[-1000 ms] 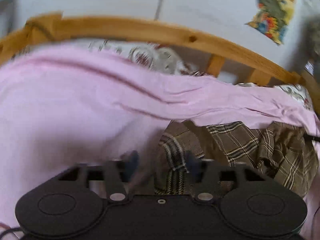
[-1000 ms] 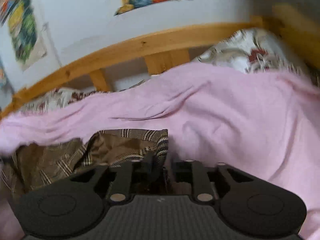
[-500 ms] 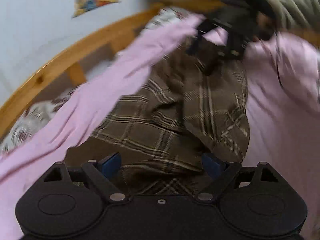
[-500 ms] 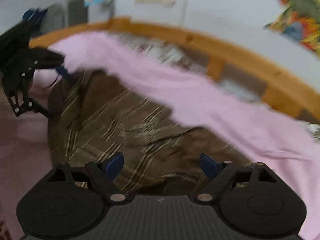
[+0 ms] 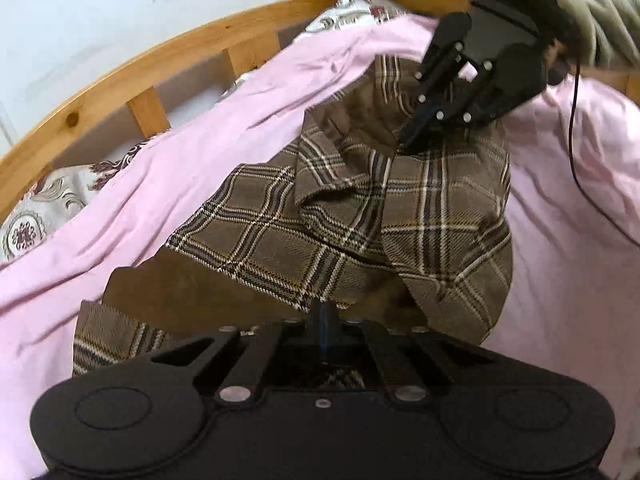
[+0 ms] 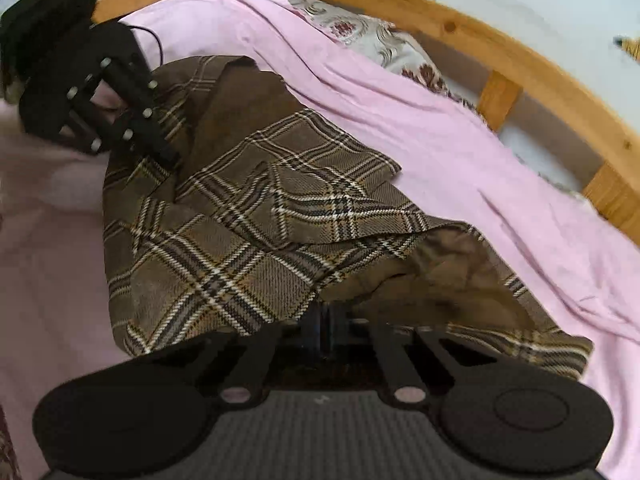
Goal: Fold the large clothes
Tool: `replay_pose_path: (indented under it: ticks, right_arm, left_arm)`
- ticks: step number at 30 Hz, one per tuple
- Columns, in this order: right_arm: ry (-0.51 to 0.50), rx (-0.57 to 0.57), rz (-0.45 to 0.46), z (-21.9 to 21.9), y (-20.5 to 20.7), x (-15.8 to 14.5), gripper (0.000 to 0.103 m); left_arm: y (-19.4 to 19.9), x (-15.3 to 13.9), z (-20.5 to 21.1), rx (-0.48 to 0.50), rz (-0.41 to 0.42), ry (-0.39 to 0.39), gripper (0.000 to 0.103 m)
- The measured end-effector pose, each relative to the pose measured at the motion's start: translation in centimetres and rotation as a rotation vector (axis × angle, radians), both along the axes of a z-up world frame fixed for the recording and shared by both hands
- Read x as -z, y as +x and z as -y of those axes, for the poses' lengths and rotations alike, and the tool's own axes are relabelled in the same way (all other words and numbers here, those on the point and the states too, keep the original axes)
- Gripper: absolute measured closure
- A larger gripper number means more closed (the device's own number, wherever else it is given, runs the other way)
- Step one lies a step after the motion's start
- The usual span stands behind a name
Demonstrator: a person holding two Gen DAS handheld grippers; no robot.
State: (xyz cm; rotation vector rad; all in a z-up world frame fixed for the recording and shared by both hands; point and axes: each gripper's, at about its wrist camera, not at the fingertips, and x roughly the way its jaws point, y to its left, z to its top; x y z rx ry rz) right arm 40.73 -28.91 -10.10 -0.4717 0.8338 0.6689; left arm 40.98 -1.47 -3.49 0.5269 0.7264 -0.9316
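Both sets of fingers have just snapped together: your left gripper (image 5: 325, 312) and right gripper (image 6: 324, 320) now pinch the plaid garment (image 5: 340, 216) at six o'clock, ready to lift and fold

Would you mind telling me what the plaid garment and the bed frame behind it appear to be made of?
The plaid garment looks like a woven, wool-like twill with a matte finish: diagonal weave lines show, though the fibre is uncertain. Its plain brown inside seems a smoother lining. The bed frame looks like pale varnished wood, with visible knots.
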Motion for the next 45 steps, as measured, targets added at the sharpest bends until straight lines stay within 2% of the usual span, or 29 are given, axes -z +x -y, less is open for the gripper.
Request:
replay_pose_path:
  ticks: [1, 2, 4, 6, 7, 9, 11, 12, 13, 14, 15, 17, 22, 24, 28, 31, 33, 35, 36, 39, 41, 43, 45]
  right_arm:
    - [-0.004, 0.004, 0.017, 0.0, -0.4, -0.2, 0.100]
    - [-0.003, 0.010, 0.031, 0.1, -0.7, -0.4, 0.100]
    - [-0.007, 0.036, 0.079, 0.2, -1.0, -0.9, 0.101]
    - [-0.016, 0.071, 0.124, 0.3, -1.0, -1.5, 0.101]
    - [-0.015, 0.096, 0.152, 0.4, -0.9, -1.9, 0.101]
    - [-0.010, 0.136, 0.198, 0.5, -0.6, -2.5, 0.101]
    - [-0.004, 0.160, 0.233, 0.5, -0.4, -3.1, 0.101]
    - [0.001, 0.165, 0.242, 0.4, -0.3, -3.4, 0.101]
    - [0.004, 0.165, 0.250, 0.2, -0.3, -3.6, 0.101]
    - [0.005, 0.162, 0.255, 0.0, -0.3, -3.7, 0.101]
    - [0.004, 0.159, 0.261, -0.2, -0.3, -3.8, 0.101]
    - [-0.006, 0.150, 0.276, -0.5, -0.5, -3.8, 0.101]
    - [-0.008, 0.176, 0.338, -0.8, -1.0, -4.7, 0.101]
    - [0.003, 0.201, 0.373, -0.7, -1.0, -5.1, 0.101]
    - [0.018, 0.308, 0.439, 0.0, 0.3, -4.9, 0.101]
    - [0.028, 0.375, 0.434, 0.1, 2.4, -3.5, 0.101]
    - [-0.016, 0.390, 0.428, -0.3, 3.9, -1.8, 0.101]
    - [-0.039, 0.418, 0.385, -0.4, 5.5, 0.3, 0.101]
    - [-0.049, 0.428, 0.359, -0.1, 6.6, 2.2, 0.101]
    - [-0.051, 0.426, 0.352, 0.0, 6.7, 3.2, 0.101]
    - [-0.036, 0.425, 0.349, 0.5, 6.9, 3.6, 0.100]
    - [-0.023, 0.426, 0.345, 1.1, 7.1, 4.0, 0.100]
    - [-0.009, 0.452, 0.337, 1.8, 7.3, 4.4, 0.101]
  left_arm:
    - [-0.1, -0.2, -0.1, -0.005, -0.002, -0.010, 0.086]
    - [-0.2, -0.5, -0.3, -0.005, -0.011, -0.021, 0.078]
    - [-0.6, -1.1, -0.6, 0.003, -0.024, -0.048, 0.048]
    - [-1.2, -1.5, -0.5, 0.016, -0.012, -0.067, 0.028]
    - [-1.7, -1.5, -0.4, 0.025, -0.003, -0.061, 0.025]
    - [-2.3, -0.9, 0.8, 0.052, 0.039, 0.009, 0.025]
    - [-2.8, 0.5, 2.5, 0.059, 0.140, 0.123, 0.030]
    - [-2.8, 1.3, 3.3, 0.060, 0.182, 0.173, 0.043]
    - [-2.5, 2.0, 4.0, 0.049, 0.203, 0.213, 0.065]
    - [-1.9, 2.4, 4.4, 0.028, 0.195, 0.231, 0.078]
    - [-1.1, 2.5, 4.6, -0.001, 0.167, 0.224, 0.095]
    - [0.0, 2.0, 4.2, -0.039, 0.109, 0.169, 0.098]
    - [1.3, -1.4, 2.6, -0.184, 0.137, 0.073, 0.099]
    - [2.2, -2.8, 2.2, -0.244, 0.173, 0.066, 0.099]
    - [5.1, -3.9, 2.2, -0.369, 0.177, 0.061, 0.098]
    - [7.5, -1.8, 3.9, -0.387, 0.173, 0.136, 0.098]
    - [8.8, -0.1, 4.5, -0.375, 0.143, 0.150, 0.097]
    - [10.5, 1.3, 4.3, -0.395, 0.094, 0.158, 0.093]
    - [10.9, 1.6, 4.1, -0.408, 0.079, 0.147, 0.089]
    - [11.2, 0.8, 2.3, -0.407, 0.059, 0.083, 0.077]
    - [10.9, -0.4, 0.3, -0.395, 0.073, 0.029, 0.060]
    - [10.4, -1.6, -1.9, -0.411, 0.098, -0.016, 0.030]
    - [10.0, -2.3, -3.8, -0.441, 0.117, -0.049, 0.022]
